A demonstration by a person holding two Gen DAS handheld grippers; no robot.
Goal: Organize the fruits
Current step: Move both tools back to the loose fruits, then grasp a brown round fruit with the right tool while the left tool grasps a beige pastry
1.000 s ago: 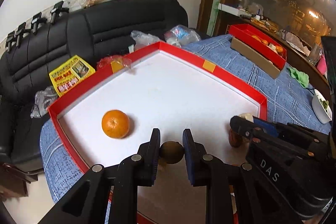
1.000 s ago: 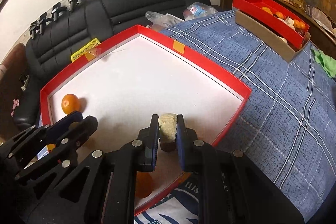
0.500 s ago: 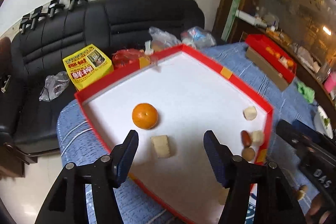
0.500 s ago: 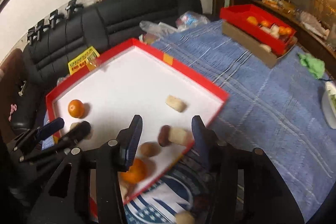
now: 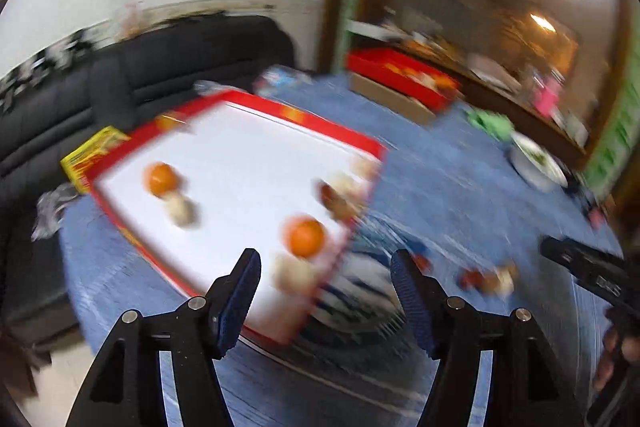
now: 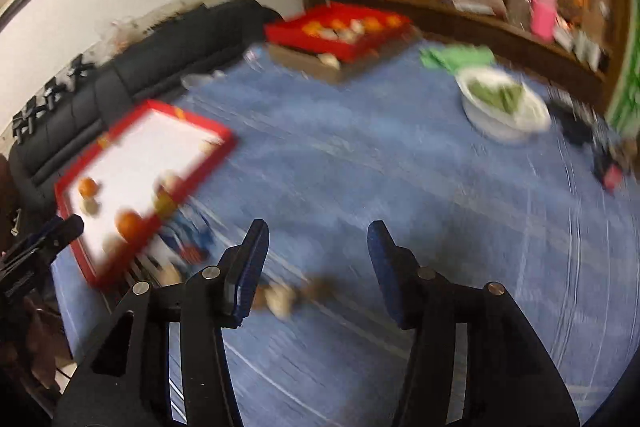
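The left hand-held gripper (image 5: 326,269) is seen with its jaws spread wide, having just been opening, and nothing is held between them. The right hand-held gripper (image 6: 314,247) is likewise spread, its jaws having just been opening, with nothing gripped. Both views are blurred. Beyond the left hand-held gripper, the red-rimmed white tray (image 5: 280,115) is seen on the blue worktop (image 5: 440,187); one orange (image 5: 307,237) lies in the tray just beyond the jaws, with a pale piece (image 5: 294,275) beside it at the near edge. A second orange (image 5: 161,179) and another pale piece (image 5: 180,211) are found toward the tray's far left, and a cluster of brown and pale pieces (image 5: 340,193) is gathered at its right corner. A few small loose pieces (image 6: 280,297) lie on the worktop just beyond the right hand-held gripper's left finger. Farther back, a red box (image 6: 340,27) holding oranges and pale pieces is set on a cardboard base, and a white bowl (image 6: 504,107) containing greens is seen to its right.
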